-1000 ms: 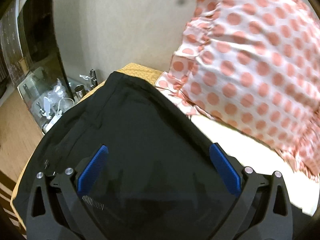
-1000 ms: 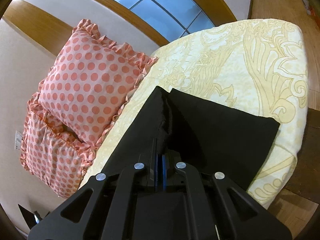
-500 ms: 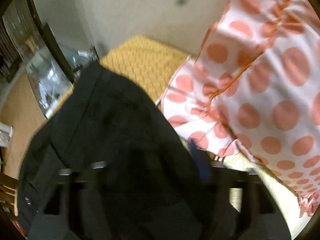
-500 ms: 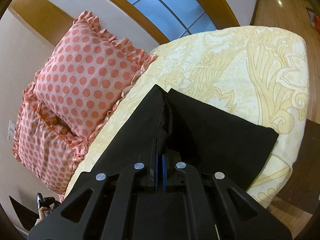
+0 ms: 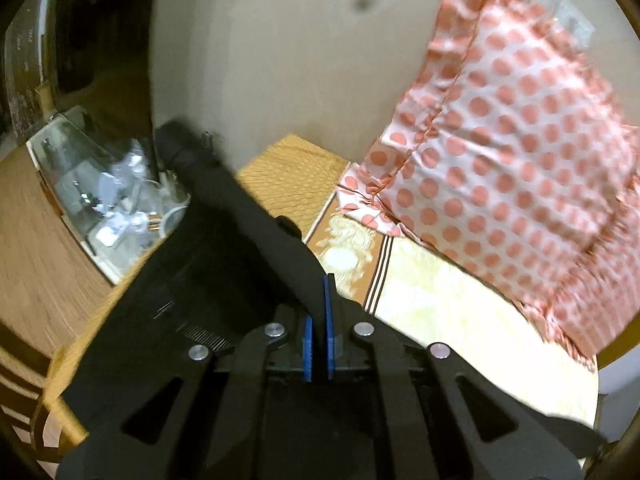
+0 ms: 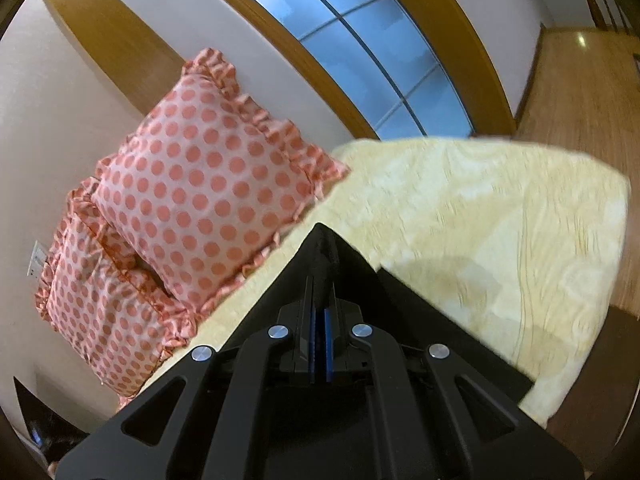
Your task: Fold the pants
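Observation:
The black pants (image 5: pixel 224 248) lie on the bed. In the left wrist view my left gripper (image 5: pixel 319 304) is shut on a raised ridge of the black cloth, which runs up and left from the blue pads (image 5: pixel 329 320). In the right wrist view my right gripper (image 6: pixel 320 300) is shut on another fold of the pants (image 6: pixel 326 248), lifted into a peak above the cream bedspread (image 6: pixel 500 216). The rest of the pants hangs down on both sides of the jaws.
Pink polka-dot ruffled pillows (image 5: pixel 520 152) (image 6: pixel 208 184) lean against the wall at the bed's head. An orange woven mat (image 5: pixel 292 176) lies at the bed's corner. A glass side table with clutter (image 5: pixel 108 200) stands beside the bed. A window (image 6: pixel 360 40) is behind.
My left gripper was open over the flat pants and has shut on a fold and lifted it. My right gripper stayed shut and raised its fold higher off the bed.

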A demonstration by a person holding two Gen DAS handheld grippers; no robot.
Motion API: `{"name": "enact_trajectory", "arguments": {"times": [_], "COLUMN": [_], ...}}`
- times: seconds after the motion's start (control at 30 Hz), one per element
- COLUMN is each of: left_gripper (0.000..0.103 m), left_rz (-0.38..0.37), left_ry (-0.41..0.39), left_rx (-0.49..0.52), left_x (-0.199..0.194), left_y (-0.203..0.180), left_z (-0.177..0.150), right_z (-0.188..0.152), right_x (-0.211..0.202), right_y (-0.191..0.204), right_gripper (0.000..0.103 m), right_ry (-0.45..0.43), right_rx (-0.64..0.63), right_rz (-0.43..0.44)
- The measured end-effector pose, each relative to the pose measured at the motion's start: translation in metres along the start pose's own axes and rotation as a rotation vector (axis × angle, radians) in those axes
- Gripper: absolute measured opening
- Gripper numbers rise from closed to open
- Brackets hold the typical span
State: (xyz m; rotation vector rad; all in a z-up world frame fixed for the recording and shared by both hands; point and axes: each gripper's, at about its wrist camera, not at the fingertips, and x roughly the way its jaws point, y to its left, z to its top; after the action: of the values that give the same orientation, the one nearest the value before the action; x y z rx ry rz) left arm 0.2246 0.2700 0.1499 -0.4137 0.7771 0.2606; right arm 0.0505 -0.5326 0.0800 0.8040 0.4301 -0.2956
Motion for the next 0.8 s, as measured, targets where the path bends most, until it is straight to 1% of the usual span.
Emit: {"name": "enact_trajectory", "arguments": {"times": [0.03,0.07,0.13,0.23,0.33,0.4,0.43,0.5,0.6,0.67,0.7,0.73,0.8], "left_gripper": [0.005,0.005,0.005,0.005,0.005,0.005,0.005,0.005,0.005,0.005,0.005,0.005,0.005], "left_rz": [0.005,0.013,0.036,0.046,0.05,0.082,0.088,0.078,0.063,0.06,0.058,0.055,0.046], "left_ry": [-0.027,-0.043,-0.055,-0.024,0.019,0.029,0.031,0.037,0.041,0.036,0.031,0.021,0.017], "left_rx": [0.003,0.004,-0.008,-0.054,-0.089,-0.084,-0.079,-0.093,-0.106,-0.096,-0.092,-0.082,-0.079], "left_x": [-0.02,-0.032,-0.052,-0.06,-0.057,-0.051,-0.05,-0.051,-0.047,-0.05,-0.052,-0.057,-0.063], "left_y": [0.009,0.02,0.045,0.074,0.093,0.097,0.1,0.109,0.112,0.112,0.111,0.11,0.114], "left_z": [-0.015,-0.026,-0.06,-0.105,-0.138,-0.155,-0.161,-0.168,-0.169,-0.168,-0.167,-0.166,-0.166], "right_z": [0.003,0.004,0.003,-0.006,-0.018,-0.023,-0.025,-0.026,-0.027,-0.027,-0.026,-0.025,-0.026], "right_x": [-0.002,-0.004,-0.005,-0.003,-0.002,-0.004,-0.006,-0.011,-0.011,-0.007,-0.009,-0.019,-0.029], "right_y": [0.002,0.002,-0.003,-0.016,-0.033,-0.043,-0.049,-0.052,-0.055,-0.064,-0.064,-0.058,-0.053], "right_gripper": [0.003,0.003,0.003,0.003,0.003,0.003,0.003,0.003,0.003,0.003,0.003,0.003,0.003], "right_ry": [-0.009,-0.012,-0.006,0.026,0.069,0.088,0.094,0.096,0.13,0.16,0.153,0.121,0.109], "right_rx": [-0.01,-0.012,0.0,0.025,0.062,0.096,0.114,0.122,0.114,0.169,0.177,0.159,0.122], "right_rz": [0.002,0.001,-0.006,-0.032,-0.062,-0.068,-0.065,-0.06,-0.086,-0.074,-0.059,-0.024,-0.044]}}
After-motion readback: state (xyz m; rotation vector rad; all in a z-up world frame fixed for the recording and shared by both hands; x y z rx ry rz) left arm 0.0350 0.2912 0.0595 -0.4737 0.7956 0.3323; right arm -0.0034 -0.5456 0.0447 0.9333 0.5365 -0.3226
